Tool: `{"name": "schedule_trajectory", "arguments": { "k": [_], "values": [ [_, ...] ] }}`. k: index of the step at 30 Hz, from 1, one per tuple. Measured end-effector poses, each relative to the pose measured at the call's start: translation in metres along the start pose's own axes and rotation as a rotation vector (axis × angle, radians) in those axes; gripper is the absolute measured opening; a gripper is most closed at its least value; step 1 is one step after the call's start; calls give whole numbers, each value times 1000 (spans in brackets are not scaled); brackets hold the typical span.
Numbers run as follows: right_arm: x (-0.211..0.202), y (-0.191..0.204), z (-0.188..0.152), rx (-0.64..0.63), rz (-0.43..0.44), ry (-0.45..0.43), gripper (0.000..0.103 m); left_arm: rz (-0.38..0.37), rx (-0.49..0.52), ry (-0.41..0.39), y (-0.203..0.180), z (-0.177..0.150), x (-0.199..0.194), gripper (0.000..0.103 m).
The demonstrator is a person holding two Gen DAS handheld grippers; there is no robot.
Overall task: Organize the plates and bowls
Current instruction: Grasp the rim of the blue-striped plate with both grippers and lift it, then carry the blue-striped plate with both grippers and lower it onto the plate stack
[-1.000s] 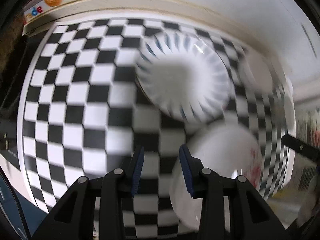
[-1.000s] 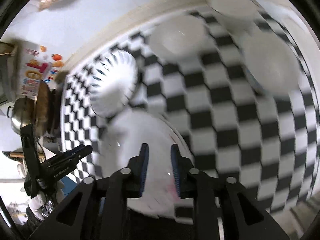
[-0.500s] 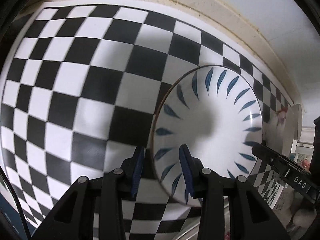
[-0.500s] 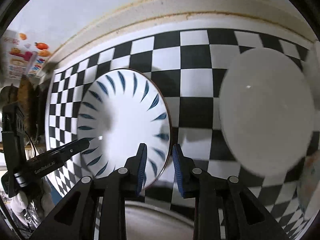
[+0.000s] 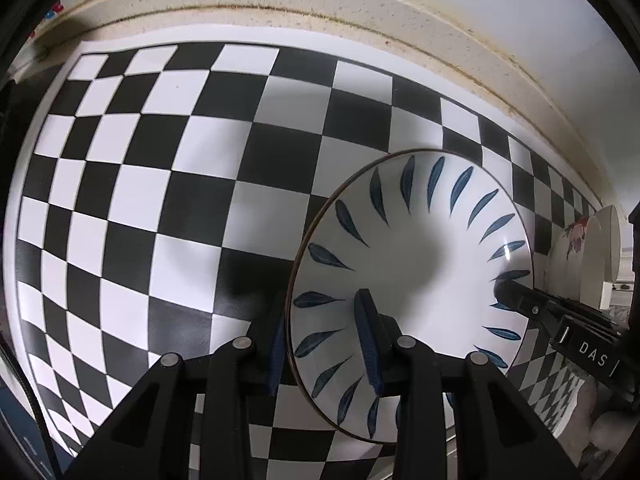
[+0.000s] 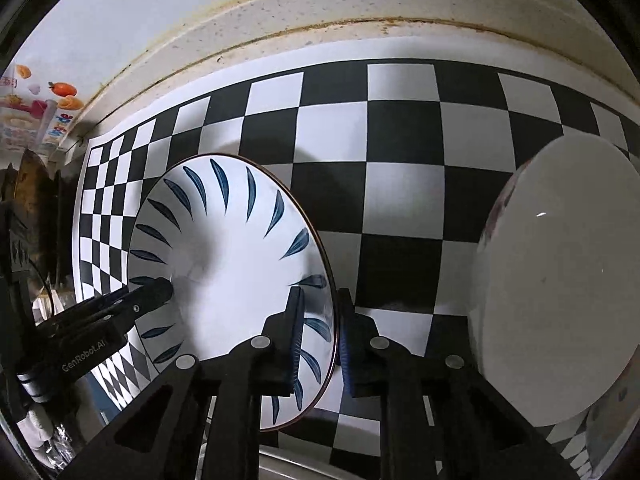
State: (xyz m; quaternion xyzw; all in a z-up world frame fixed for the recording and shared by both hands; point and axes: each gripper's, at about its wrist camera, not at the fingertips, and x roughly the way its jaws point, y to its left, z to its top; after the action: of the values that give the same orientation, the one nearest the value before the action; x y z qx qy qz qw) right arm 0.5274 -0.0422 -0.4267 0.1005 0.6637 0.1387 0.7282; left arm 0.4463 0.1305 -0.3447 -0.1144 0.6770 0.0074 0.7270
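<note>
Blue-leaf bowl [image 5: 412, 248] gripped at opposite rims, near back edge of bench [image 5: 168, 168].
L gripper [image 5: 326, 344] jaws closing across rim, one pad inside, one outside; R gripper [image 6: 320, 328] jaws clamped on far rim. White plate [image 6: 560, 280] just beside, toward bench's right edge; checkered mat underneath.

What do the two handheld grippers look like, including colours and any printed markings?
Both are matte black with angular, cut-out finger arms, round silver pivot pins and blue pads inside the fingers. The left gripper shows white "GenRobot.AI" lettering on its body in the right wrist view; the right gripper shows "DAS" in the left wrist view.
</note>
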Motion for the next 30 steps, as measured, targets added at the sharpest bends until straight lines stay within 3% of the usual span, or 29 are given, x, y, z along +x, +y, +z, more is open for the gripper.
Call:
{"name": "schedule_trajectory", "arguments": {
  "k": [9,15,24,30],
  "values": [
    [-29,10,-14,-40,37,-30,17,-1,-2,-81,-8,-13,-45,29],
    [-71,20,-38,-63,49,-85,17,-30,33,-146,5,-44,-100,29],
    [-139,18,-107,-28,56,-185,17,-75,139,-168,-21,-92,-137,30],
    [-162,5,-167,14,51,-222,17,-91,198,-160,-45,-127,-135,30]
  ]
}}
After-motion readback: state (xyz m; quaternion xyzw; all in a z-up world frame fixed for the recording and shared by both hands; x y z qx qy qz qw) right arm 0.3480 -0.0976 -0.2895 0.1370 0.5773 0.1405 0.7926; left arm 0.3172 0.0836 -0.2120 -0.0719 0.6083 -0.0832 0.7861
